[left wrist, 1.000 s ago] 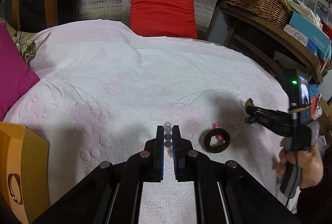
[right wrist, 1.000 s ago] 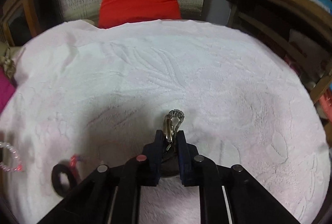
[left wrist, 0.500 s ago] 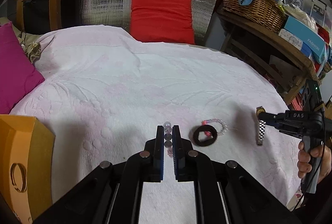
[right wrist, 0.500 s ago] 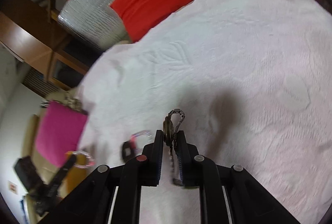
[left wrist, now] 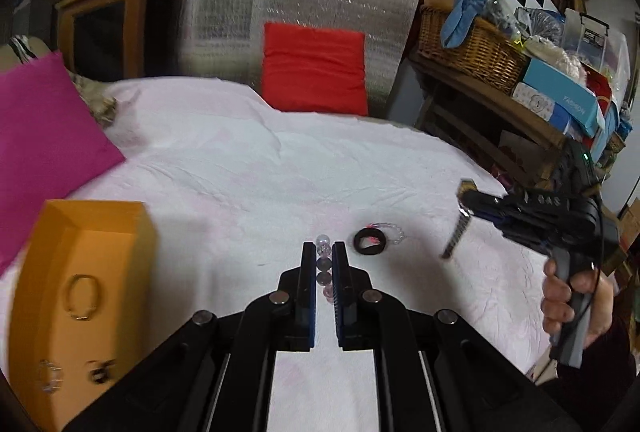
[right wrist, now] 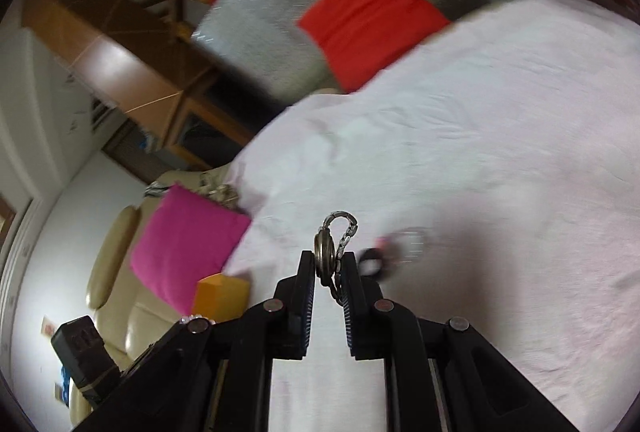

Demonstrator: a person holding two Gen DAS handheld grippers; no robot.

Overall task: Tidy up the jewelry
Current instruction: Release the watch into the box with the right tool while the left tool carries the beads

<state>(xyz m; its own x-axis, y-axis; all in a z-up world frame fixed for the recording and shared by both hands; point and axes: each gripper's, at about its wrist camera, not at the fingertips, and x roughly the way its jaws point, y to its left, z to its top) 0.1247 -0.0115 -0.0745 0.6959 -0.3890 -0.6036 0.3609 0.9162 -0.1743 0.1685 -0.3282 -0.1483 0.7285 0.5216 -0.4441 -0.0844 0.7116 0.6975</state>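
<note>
My left gripper (left wrist: 323,250) is shut on a beaded bracelet (left wrist: 323,264) of clear and pinkish beads, held above the white bedspread (left wrist: 240,183). My right gripper (right wrist: 329,258) is shut on a metal wristwatch (right wrist: 326,252); its link band loops out past the fingertips. From the left wrist view the right gripper (left wrist: 466,197) is raised at the right with the watch band (left wrist: 456,240) hanging down. An orange box (left wrist: 80,296) at the left holds a gold ring and small pieces. A black ring-shaped piece (left wrist: 370,241) and a clear bead bracelet (left wrist: 394,232) lie on the bedspread.
A pink cushion (left wrist: 44,135) lies left of the box and a red cushion (left wrist: 316,67) at the back against a silver panel. Wooden shelves with a wicker basket (left wrist: 472,47) and boxes stand at the right. The orange box (right wrist: 220,296) also shows in the right wrist view.
The right gripper has lifted the watch off the bedspread and swung left, toward the orange box. The left gripper has drawn back and left with the bracelet; more of the box shows.
</note>
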